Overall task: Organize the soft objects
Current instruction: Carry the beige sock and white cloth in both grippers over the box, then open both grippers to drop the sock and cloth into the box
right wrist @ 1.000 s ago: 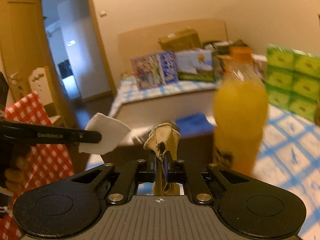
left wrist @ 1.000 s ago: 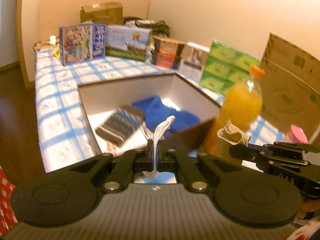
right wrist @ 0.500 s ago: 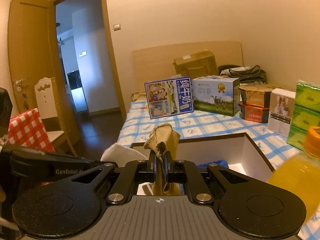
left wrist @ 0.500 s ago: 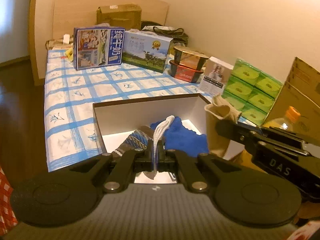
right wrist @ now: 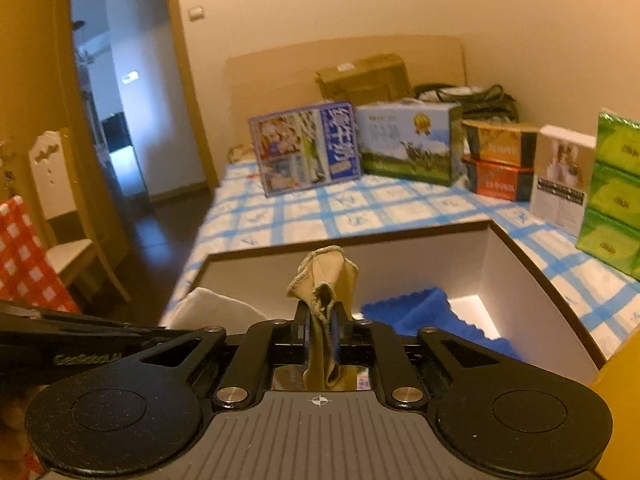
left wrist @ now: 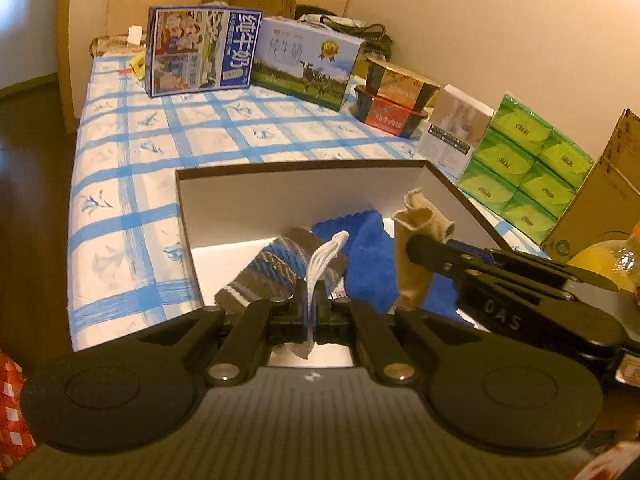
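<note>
Left wrist view: the left gripper (left wrist: 310, 312) is being held closed on a white cloth (left wrist: 320, 264), whose upper end is fanning out above the fingers while its lower corner is hanging below them. The cloth is being carried over the near part of an open box (left wrist: 280, 196) with a dark rim and pale inner walls, which is resting on a bed covered by a blue-checked sheet (left wrist: 132, 184). Inside the box a striped grey-and-blue item (left wrist: 272, 268) and a blue towel (left wrist: 368, 256) are lying side by side, touching.

The right gripper (left wrist: 412, 246) is being reached in from the right, above the box, with a beige cloth (left wrist: 416, 248) draped between its fingers. Right wrist view: the right gripper (right wrist: 321, 330) is being presented with its jaws just opened somewhat; the beige cloth (right wrist: 322, 300) is still standing between the blue pads, and whether the pads are still pressing on it cannot be told. The cloth is being held over the near wall of the box (right wrist: 360, 256), with the blue towel (right wrist: 424, 316) below and to the right.

Along the far side of the bed, a milk carton pack (left wrist: 200, 50), a second milk box (left wrist: 308, 68), two stacked trays (left wrist: 396, 100), a white box (left wrist: 456, 132) and green tissue packs (left wrist: 524, 168) are being shown in a row. An orange drink bottle (left wrist: 600, 260) is being partly hidden at the right edge.
</note>
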The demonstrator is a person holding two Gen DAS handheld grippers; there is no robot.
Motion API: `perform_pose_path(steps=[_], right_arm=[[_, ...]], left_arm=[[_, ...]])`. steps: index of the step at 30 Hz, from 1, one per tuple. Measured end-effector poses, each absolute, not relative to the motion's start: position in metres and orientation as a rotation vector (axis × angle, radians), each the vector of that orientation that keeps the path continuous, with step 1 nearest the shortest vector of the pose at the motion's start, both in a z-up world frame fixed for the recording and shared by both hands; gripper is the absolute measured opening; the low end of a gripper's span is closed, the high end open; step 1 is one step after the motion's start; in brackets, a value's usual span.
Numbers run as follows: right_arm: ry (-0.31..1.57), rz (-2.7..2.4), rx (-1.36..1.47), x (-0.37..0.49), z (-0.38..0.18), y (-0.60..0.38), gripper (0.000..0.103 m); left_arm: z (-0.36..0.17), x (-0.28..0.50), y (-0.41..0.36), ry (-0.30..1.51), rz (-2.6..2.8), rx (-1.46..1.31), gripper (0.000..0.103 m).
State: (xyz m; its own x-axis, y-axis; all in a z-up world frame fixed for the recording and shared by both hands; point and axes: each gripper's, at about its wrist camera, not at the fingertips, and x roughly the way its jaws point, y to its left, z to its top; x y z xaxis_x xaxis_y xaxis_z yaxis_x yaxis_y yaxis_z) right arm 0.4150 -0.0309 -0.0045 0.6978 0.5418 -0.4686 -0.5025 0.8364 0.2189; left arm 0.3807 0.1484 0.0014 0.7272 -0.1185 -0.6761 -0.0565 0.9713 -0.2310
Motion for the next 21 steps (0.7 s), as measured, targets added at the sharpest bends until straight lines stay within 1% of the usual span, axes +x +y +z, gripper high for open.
perform_pose_path(steps=[1,2,3,14,16,17,20,21], right_arm=[[0.556,0.575,0.075,0.418,-0.007,-0.031,0.030],[0.557,0.574,0.076,0.418,-0.009,-0.032,0.042],[0.555,0.575,0.076,0.417,-0.010,-0.034,0.046],[0.684,0.497,0.013,0.417,-0.031,-0.036,0.046],[0.692,0.497,0.015,0.417,-0.033,-0.037,0.046],[0.693,0.496,0.016,0.416,-0.034,-0.038,0.046],[0.700,0.496,0.012,0.414,-0.034,-0.037,0.046],[0.701,0.501,0.012,0.413,-0.034,-0.038,0.046]], left_arm=[[-0.001,0.382,0.148,0.762,-0.037,-0.247,0.001],[-0.003,0.383,0.148,0.767,-0.040,-0.249,0.001],[-0.004,0.384,0.147,0.770,-0.042,-0.248,0.001],[-0.011,0.390,0.145,0.788,-0.040,-0.247,0.002],[-0.011,0.391,0.144,0.779,-0.038,-0.241,0.004],[-0.010,0.392,0.143,0.770,-0.033,-0.235,0.007],[-0.008,0.393,0.142,0.747,-0.030,-0.230,0.027],[-0.007,0.392,0.142,0.743,-0.031,-0.227,0.029]])
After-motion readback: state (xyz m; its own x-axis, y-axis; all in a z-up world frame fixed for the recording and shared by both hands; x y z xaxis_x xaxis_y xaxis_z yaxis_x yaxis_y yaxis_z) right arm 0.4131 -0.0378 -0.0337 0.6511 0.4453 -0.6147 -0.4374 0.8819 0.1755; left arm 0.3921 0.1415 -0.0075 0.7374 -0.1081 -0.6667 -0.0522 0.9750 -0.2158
